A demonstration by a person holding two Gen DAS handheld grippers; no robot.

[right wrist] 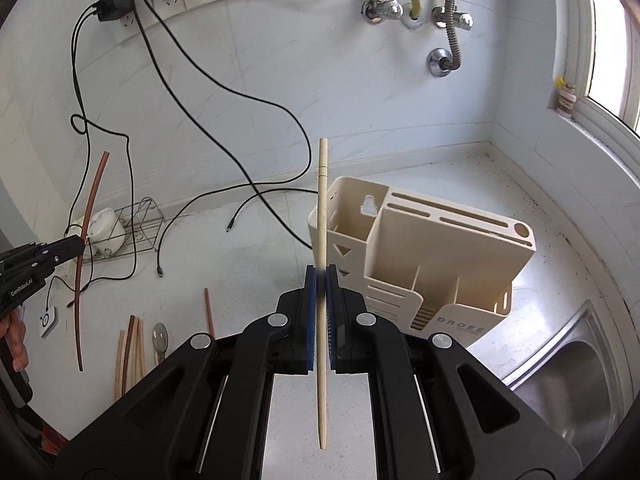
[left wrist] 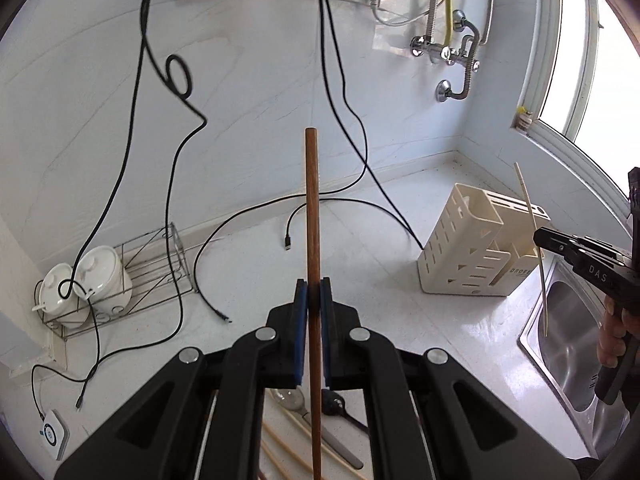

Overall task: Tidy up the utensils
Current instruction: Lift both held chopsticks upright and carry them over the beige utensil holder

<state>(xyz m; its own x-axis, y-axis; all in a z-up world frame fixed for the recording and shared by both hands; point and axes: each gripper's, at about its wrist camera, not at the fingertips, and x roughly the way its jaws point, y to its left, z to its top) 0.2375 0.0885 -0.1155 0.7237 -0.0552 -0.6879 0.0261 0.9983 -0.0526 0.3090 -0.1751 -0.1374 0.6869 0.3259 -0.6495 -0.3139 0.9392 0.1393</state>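
My left gripper (left wrist: 314, 294) is shut on a dark brown chopstick (left wrist: 312, 208) that stands upright above the counter. In the right wrist view that gripper (right wrist: 78, 246) shows at the left edge with the brown chopstick (right wrist: 90, 216). A pale bamboo chopstick (right wrist: 322, 208) is clamped upright in my right gripper (right wrist: 321, 280), just left of the cream utensil holder (right wrist: 440, 264). The left wrist view shows the right gripper (left wrist: 540, 238) at the far right, with the pale chopstick (left wrist: 528, 200) beside the holder (left wrist: 464, 248). Several chopsticks (right wrist: 132, 348) and a spoon (right wrist: 160, 338) lie on the counter.
Black cables (left wrist: 180, 184) trail over the white counter and wall. A wire rack (left wrist: 160, 268) with two white lidded pots (left wrist: 86, 280) stands at the back left. A steel sink (right wrist: 572, 392) lies to the right of the holder. A small white device (left wrist: 54, 434) sits near the left.
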